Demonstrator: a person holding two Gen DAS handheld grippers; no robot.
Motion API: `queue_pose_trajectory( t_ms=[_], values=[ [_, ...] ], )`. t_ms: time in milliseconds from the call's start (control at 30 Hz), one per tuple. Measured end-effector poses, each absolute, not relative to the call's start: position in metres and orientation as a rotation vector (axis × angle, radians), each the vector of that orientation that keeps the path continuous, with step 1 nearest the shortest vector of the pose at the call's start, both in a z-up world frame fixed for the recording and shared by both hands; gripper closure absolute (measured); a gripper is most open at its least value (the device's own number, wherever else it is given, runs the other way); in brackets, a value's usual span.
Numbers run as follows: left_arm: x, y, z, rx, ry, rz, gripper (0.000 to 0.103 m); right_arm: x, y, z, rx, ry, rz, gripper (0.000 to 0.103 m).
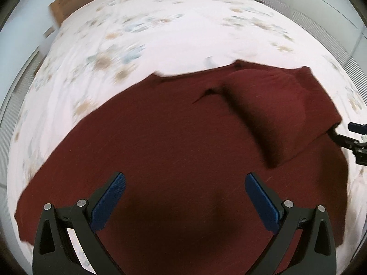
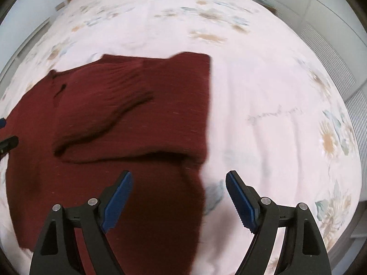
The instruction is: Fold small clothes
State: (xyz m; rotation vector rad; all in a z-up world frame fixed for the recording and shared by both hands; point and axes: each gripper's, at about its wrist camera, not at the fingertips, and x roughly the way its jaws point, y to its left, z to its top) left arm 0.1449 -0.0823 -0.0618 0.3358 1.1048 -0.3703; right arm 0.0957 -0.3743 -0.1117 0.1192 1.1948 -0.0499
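While both claws are hanging wide apart with nothing between their blue pads, neither is gripping cloth. Right claw point(image 2: 179, 192): jaws spread, straddling the right-hand edge of the dark red sweater point(image 2: 128, 105), one pad over knit, the other over bare bedspread point(image 2: 275, 96). Left claw point(image 1: 185, 197): equally wide, pointing down over the sweater's lower body, pads clear of the fabric as far as the blur is letting me judge.

Sweater is lying flat on the flowered bedspread, near the foot of the bed. Its right side is already turned inward, with the sleeve point(image 2: 101, 116) lying diagonally across the folded panel, probably so the bulk is staying inside a neat rectangle. Left side is looking unfolded and spreading toward the bed's edge.

Judging by this, one side fold is done; claws are likely open so as to be free for the next pinch. Both views are smearing, so fine creases are staying unreadable. Wooden headboard point(image 1: 68, 4) is showing beyond.
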Motion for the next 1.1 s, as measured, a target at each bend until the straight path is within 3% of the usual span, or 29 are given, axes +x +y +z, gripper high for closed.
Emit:
queue_pose_trajectory(
  t_ms=[400,667,733,867,967,1100],
  values=[
    [0.168,-0.229,-0.089,0.573,1.096,-0.512,0.001,0.090,-0.399,-0.129,0.207,1.188,-0.060,0.019],
    [0.174,-0.291,-0.130,0.706,1.134,-0.530,0.002,0.091,-0.403,-0.143,0.211,1.208,-0.056,0.019],
    [0.178,-0.301,-0.146,0.746,1.163,-0.488,0.008,0.094,-0.402,-0.147,0.202,1.213,-0.057,0.019],
    [0.190,-0.306,-0.162,0.716,1.206,-0.467,0.009,0.102,-0.401,-0.153,0.204,1.214,-0.056,0.019],
    [0.200,-0.302,-0.165,0.683,1.218,-0.471,0.032,0.110,-0.398,-0.157,0.198,1.210,-0.064,0.019],
    [0.210,-0.281,-0.158,0.680,1.189,-0.441,0.086,0.119,-0.395,-0.157,0.184,1.194,-0.075,0.019]
  ],
)
